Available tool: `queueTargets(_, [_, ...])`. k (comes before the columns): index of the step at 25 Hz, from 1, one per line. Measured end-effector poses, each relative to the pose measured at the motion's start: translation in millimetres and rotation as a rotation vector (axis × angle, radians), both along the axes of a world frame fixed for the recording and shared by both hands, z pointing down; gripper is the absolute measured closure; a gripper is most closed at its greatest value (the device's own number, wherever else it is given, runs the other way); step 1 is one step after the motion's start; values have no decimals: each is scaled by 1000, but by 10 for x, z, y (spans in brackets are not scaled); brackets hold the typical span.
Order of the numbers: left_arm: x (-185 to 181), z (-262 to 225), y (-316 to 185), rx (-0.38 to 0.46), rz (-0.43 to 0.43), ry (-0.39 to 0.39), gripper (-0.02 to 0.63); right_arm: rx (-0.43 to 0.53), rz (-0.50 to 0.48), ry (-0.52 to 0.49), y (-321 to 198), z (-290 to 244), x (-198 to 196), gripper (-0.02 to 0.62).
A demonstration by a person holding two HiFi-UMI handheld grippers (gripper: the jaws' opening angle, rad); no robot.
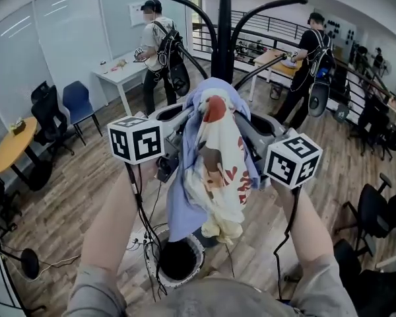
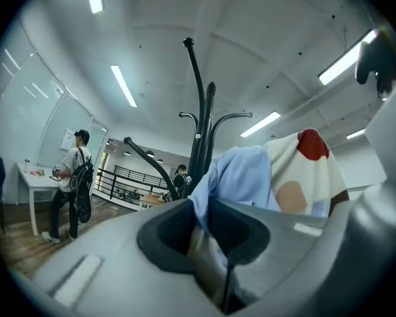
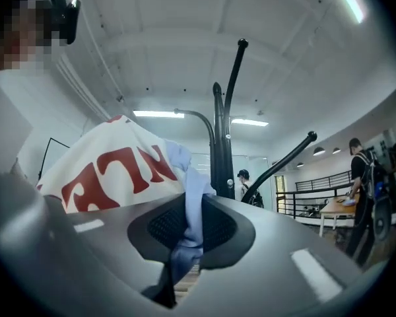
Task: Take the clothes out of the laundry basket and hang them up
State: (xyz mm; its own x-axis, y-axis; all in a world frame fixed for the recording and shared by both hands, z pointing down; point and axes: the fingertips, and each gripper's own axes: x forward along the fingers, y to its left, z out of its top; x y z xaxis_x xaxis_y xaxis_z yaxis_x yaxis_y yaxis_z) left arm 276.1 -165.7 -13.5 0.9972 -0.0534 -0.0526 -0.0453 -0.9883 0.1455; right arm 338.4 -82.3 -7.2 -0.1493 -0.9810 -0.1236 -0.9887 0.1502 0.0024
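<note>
I hold up a light blue garment [image 1: 211, 170] with a cream and red print, bunched between both grippers, in front of the black coat stand [image 1: 223, 38]. My left gripper [image 1: 183, 136] is shut on the blue cloth [image 2: 241, 177], which runs down between its jaws. On the other side, my right gripper [image 3: 181, 243] is shut on a blue fold [image 3: 188, 210] of the same garment; the red-lettered cream part [image 3: 119, 170] hangs to its left. The garment hides the fingertips in the head view. The stand's curved hooks [image 2: 193, 78] rise just beyond it. Below stands the round laundry basket [image 1: 179, 261], its dark opening showing.
A person [image 1: 157, 51] stands at a white table [image 1: 119, 71] at the back left, and another [image 1: 311, 65] at a wooden table at the back right. There is a round orange table [image 1: 13, 144] with dark chairs at the left, cables [image 1: 142, 243] on the wood floor, and a black chair [image 1: 376, 210] at the right.
</note>
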Motion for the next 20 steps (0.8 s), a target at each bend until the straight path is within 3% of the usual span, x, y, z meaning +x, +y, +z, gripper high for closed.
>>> queueTargets(6, [-154,219,35,-77,-35,22,545,14,-12,-46,55,91,-148,526])
queueTargets(9, [-272,140,1,-49,-70,40,529,30,28,-44,106,66,-114,518])
queueTargets(11, [-368,110,-22,-24,-95,36,481,33,51,-44,162,46,-89,497])
queueTargets(15, [-609,196,-9,15,-131,4,429,10,106,24,362,76,-12,393])
queueTargets(20, [-1010,293,99,54,-164,-30,408,4,136,81,690,68,-79,383])
